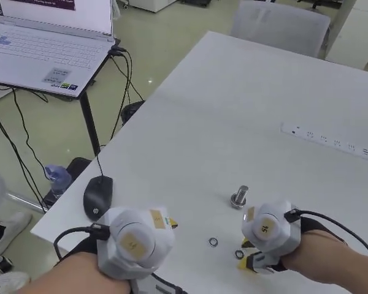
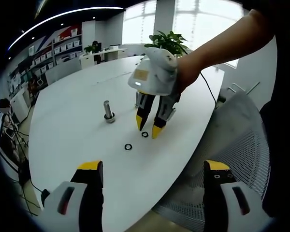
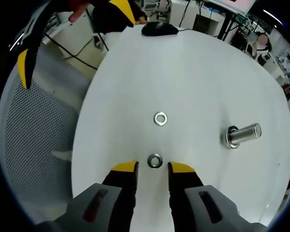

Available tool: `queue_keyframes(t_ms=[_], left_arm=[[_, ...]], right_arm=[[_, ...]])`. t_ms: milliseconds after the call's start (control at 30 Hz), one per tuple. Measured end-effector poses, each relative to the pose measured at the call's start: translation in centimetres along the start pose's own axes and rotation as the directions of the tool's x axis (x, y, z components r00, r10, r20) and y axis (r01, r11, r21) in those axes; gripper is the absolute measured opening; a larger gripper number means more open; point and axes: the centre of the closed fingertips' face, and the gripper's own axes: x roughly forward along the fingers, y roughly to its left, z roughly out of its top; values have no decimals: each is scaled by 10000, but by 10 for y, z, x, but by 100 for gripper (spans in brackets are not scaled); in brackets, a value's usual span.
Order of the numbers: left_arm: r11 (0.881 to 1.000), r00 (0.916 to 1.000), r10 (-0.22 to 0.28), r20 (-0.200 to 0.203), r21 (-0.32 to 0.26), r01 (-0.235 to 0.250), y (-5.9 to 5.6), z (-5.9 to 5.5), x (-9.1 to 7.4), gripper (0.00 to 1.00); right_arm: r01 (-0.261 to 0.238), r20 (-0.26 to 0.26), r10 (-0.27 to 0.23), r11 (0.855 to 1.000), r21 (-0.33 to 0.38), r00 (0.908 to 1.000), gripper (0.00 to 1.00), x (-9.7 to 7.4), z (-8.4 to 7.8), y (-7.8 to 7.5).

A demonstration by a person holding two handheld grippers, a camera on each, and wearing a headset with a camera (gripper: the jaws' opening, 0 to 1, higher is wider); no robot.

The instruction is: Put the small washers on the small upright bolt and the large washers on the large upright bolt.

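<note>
The person's left gripper (image 2: 153, 166) is being held level and low, with its yellow-tipped jaws spread wide apart. The right gripper (image 2: 149, 128) is pointing steeply downward, its jaws standing a narrow gap apart and gripping nothing. A bare forearm (image 2: 222, 41) is reaching in behind it.
</note>
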Motion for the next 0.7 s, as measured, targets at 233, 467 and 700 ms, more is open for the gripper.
queue_keyframes(t_ms=[233,467,700], left_arm=[[10000,9999,84,149,-6,-84,-1,0,-2,84],[9998,9998,154,160,-101,-152,0,-2,-3,83],[9997,9996,193,194,-150,-190,1,-3,-4,82]], right_arm=[[77,-226,-72,9997,247,9997,23,1,1,-2],[114,-496,-96,9992,371,9987,20,1,0,-4],[150,-477,-143,9998,137,9988,17,1,2,-2]])
